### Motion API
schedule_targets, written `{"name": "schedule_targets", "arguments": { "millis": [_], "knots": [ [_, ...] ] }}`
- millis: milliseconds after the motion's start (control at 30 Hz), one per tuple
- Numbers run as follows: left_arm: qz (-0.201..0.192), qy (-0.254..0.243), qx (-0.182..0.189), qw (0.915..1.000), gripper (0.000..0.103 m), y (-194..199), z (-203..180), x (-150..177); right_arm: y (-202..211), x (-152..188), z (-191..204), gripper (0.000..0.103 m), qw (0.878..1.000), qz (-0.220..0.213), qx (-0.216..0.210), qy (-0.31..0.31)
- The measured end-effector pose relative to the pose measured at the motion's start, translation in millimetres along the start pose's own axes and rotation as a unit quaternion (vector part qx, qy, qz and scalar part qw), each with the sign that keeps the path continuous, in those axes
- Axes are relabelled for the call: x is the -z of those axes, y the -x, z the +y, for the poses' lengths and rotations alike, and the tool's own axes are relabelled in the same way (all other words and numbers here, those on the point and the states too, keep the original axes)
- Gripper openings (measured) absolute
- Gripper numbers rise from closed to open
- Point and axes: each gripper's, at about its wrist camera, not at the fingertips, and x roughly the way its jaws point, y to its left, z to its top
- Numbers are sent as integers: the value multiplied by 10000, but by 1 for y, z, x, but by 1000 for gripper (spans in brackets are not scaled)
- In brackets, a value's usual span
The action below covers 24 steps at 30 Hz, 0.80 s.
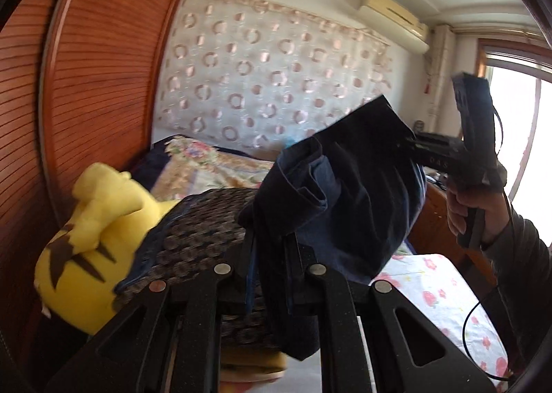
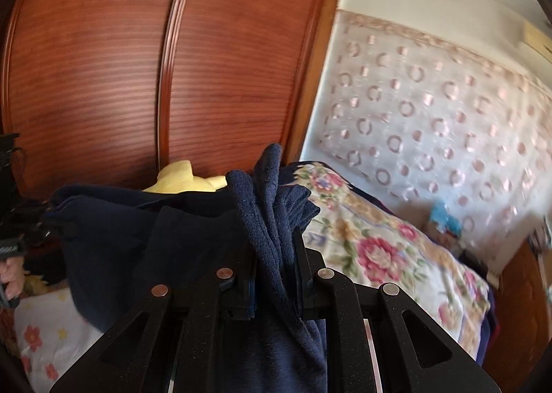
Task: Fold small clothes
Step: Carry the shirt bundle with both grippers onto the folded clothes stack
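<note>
A dark navy garment [image 1: 348, 196] hangs in the air between both grippers, bunched and sagging. My left gripper [image 1: 267, 248] is shut on one bunched edge of it. In the left wrist view the right gripper [image 1: 405, 143] pinches the far corner, held by a hand at the right. In the right wrist view my right gripper [image 2: 274, 255] is shut on a thick wad of the navy garment [image 2: 145, 241], which stretches left to the left gripper [image 2: 45, 224] at the frame's edge.
A yellow plush toy [image 1: 89, 234] and a dark woven cushion [image 1: 200, 241] lie below left. A floral quilt [image 2: 386, 255] covers the bed. A white flowered sheet [image 1: 445, 300] lies below. A wooden wardrobe [image 2: 138, 76] stands behind. A patterned curtain [image 1: 269, 82] hangs at the back.
</note>
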Motion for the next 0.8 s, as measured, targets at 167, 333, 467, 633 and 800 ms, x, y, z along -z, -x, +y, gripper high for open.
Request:
{"name": "schedule_targets", "arguments": {
  "millis": [167, 333, 467, 633, 800],
  "knots": [
    [178, 227, -543, 9981, 14, -15, 39, 26, -89, -29, 4, 15, 9988, 338, 24, 344],
    [496, 400, -739, 9952, 14, -30, 61, 49, -160, -42, 18, 18, 9964, 720, -179, 403],
    [646, 467, -777, 9938, 15, -31, 66, 57, -184, -54, 1, 29, 9961, 880, -56, -17],
    [471, 284, -972, 9937, 30, -15, 60, 60, -167, -54, -10, 39, 9968, 733, 249, -217],
    [354, 189, -966, 9945, 42, -1, 56, 55, -170, -32, -10, 39, 9940, 921, -373, -467]
  ]
}}
